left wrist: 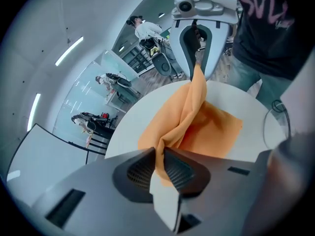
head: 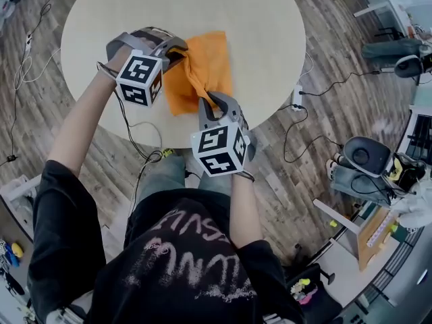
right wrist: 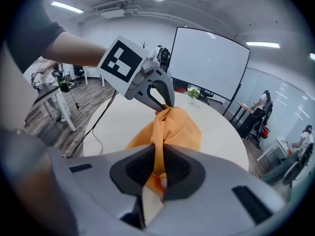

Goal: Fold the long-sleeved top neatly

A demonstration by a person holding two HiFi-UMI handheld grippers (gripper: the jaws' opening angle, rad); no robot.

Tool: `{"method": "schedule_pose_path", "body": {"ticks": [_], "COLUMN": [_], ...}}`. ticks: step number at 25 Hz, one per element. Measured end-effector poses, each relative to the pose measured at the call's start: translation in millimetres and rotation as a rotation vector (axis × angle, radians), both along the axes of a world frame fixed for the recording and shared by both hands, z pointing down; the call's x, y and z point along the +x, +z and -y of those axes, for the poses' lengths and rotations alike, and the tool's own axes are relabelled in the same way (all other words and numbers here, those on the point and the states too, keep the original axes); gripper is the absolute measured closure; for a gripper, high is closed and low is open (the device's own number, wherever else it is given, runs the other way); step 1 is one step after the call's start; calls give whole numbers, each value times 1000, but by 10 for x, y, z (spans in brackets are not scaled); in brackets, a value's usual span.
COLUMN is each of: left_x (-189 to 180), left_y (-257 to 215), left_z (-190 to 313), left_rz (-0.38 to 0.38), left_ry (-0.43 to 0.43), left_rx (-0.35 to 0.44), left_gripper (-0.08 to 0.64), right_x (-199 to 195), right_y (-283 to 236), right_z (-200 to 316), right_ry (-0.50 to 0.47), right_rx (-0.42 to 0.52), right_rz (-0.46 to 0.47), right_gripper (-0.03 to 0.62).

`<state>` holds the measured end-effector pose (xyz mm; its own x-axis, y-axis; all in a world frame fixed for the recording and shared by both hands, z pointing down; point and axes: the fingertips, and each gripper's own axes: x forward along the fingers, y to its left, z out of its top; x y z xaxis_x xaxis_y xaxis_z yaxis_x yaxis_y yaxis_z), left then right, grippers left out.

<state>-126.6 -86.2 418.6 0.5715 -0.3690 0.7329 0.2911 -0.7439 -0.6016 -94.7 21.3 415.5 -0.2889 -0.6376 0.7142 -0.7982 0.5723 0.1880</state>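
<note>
An orange long-sleeved top (head: 212,56) lies partly folded on the round beige table (head: 270,19), near the edge closest to me. My left gripper (head: 179,54) is shut on a bunched edge of the cloth at its left side. My right gripper (head: 206,98) is shut on another bunch at the near edge, and a raised ridge of fabric stretches between the two. In the left gripper view the cloth (left wrist: 209,127) runs from the pads (left wrist: 177,168) up to the right gripper (left wrist: 195,50). In the right gripper view the top (right wrist: 179,127) leads to the left gripper (right wrist: 165,103).
The table's near rim (head: 152,140) is right below the grippers. Cables (head: 317,86) trail over the wooden floor, and office chairs (head: 368,157) stand at the right. A big white screen (right wrist: 211,65) and people at desks show in the background.
</note>
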Motion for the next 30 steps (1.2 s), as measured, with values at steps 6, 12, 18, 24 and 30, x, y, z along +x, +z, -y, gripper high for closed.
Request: {"method": "schedule_pose_path", "body": {"ticks": [6, 12, 18, 24, 30], "left_x": [-489, -921, -1305, -1530, -1569], "left_y": [332, 587, 757, 771, 494], "left_z": [28, 116, 59, -6, -169], "left_rz": [-41, -49, -58, -89, -221], "left_ry": [-110, -202, -265, -329, -445], "left_rx": [-26, -47, -73, -93, -120], "left_gripper": [485, 472, 472, 472, 472], "right_x": [-453, -812, -1085, -1220, -1265], "right_y": [275, 602, 934, 1134, 1001], "right_z": [-10, 1, -17, 17, -57], "right_ry": [-71, -134, -185, -222, -206], "right_rx": [-49, -108, -179, -227, -209], "right_rz": [-11, -27, -19, -29, 4], "right_gripper": [549, 539, 495, 460, 436]}}
